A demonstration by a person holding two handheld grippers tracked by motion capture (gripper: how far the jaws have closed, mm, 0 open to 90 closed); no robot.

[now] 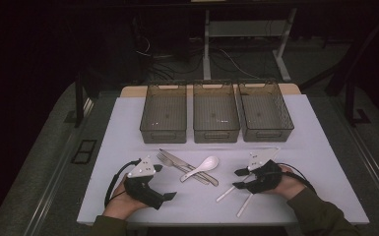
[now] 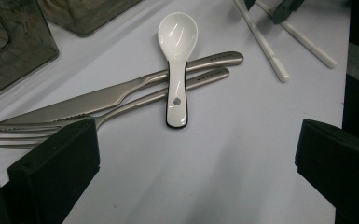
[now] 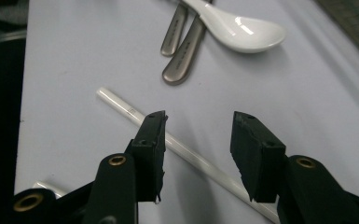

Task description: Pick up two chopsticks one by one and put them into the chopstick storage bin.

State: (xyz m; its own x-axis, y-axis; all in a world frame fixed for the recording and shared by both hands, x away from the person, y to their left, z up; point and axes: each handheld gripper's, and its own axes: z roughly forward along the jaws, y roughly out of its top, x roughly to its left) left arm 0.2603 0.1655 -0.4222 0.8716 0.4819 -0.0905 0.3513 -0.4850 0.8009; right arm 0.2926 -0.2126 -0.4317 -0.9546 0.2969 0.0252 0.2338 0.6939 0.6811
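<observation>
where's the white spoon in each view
High view: white spoon at table centre, lying across the knife and fork.
Left gripper view: upper centre, bowl pointing up.
Right gripper view: top edge, bowl to the right.
Shared landmark: the two steel handles under it.

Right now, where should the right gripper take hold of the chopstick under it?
Grip the chopstick mid-shaft, from straight above. It lies flat and thin on the table, slanting between the right gripper's open jaws, so turn them square across it. The second chopstick lies apart.
</observation>
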